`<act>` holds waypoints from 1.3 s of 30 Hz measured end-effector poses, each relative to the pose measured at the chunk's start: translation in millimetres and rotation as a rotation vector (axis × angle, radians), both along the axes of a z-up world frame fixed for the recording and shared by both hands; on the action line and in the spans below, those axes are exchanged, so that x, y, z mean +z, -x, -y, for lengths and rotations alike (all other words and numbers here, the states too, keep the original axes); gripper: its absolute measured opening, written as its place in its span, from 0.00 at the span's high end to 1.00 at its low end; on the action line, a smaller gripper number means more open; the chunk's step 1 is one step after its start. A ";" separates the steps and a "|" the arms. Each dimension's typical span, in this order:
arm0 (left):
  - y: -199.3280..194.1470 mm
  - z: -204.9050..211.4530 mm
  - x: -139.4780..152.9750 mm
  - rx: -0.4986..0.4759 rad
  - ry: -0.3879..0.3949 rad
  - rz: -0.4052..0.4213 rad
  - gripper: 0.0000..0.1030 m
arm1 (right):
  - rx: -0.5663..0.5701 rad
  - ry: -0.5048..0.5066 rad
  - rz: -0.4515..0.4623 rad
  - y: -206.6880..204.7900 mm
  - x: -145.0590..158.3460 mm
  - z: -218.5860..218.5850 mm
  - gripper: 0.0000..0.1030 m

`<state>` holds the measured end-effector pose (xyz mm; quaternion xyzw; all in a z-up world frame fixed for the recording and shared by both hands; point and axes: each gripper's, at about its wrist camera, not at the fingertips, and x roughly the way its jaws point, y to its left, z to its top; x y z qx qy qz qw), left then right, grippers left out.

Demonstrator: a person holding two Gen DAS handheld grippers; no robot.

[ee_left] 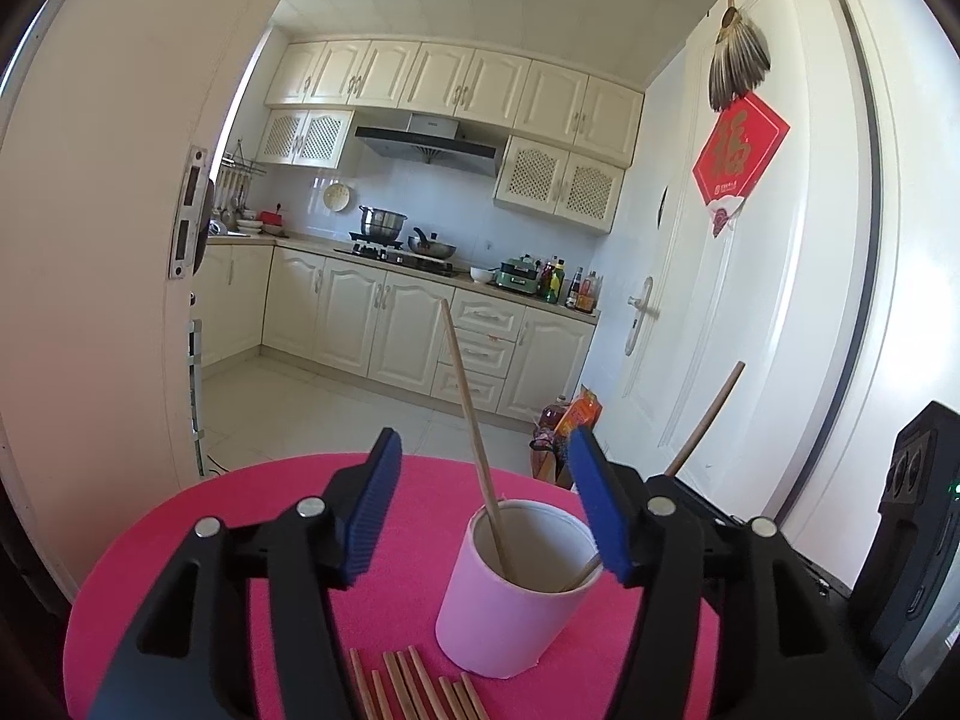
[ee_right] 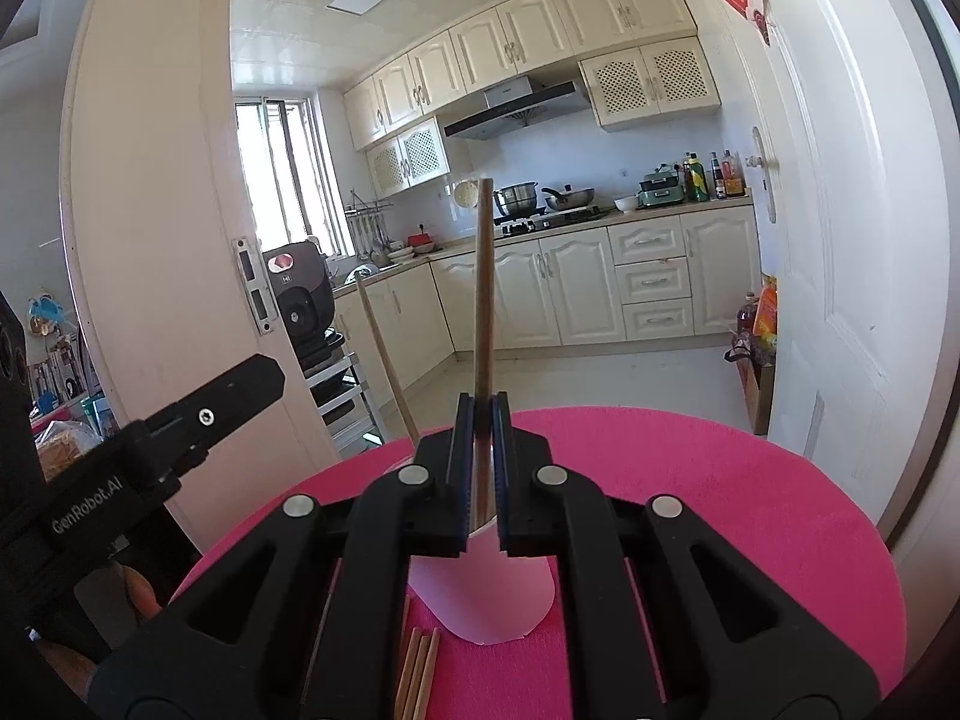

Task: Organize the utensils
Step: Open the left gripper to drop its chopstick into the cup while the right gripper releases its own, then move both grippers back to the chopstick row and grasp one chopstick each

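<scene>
Paper cup (ee_left: 510, 588) sits upright on the pink table (ee_left: 180, 540) as the collecting bin: one chopstick (ee_left: 471, 420) already leans inside, loose chopsticks (ee_left: 414, 684) lie flat just in front of it. Left gripper (ee_left: 480, 510) fingers stand wide, holding nothing, straddling the cup. Right gripper (ee_right: 482, 420) fingers are clamped on a near-upright chopstick (ee_right: 483, 288) over the cup mouth, probably lined up for the drop.
</scene>
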<state>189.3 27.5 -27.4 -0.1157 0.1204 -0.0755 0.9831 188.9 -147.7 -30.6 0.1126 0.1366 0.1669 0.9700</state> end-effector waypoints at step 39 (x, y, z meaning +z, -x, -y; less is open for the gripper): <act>28.7 -52.6 -88.0 0.013 -0.110 -0.767 0.32 | 0.089 0.119 -0.367 56.8 -35.5 -6.6 0.48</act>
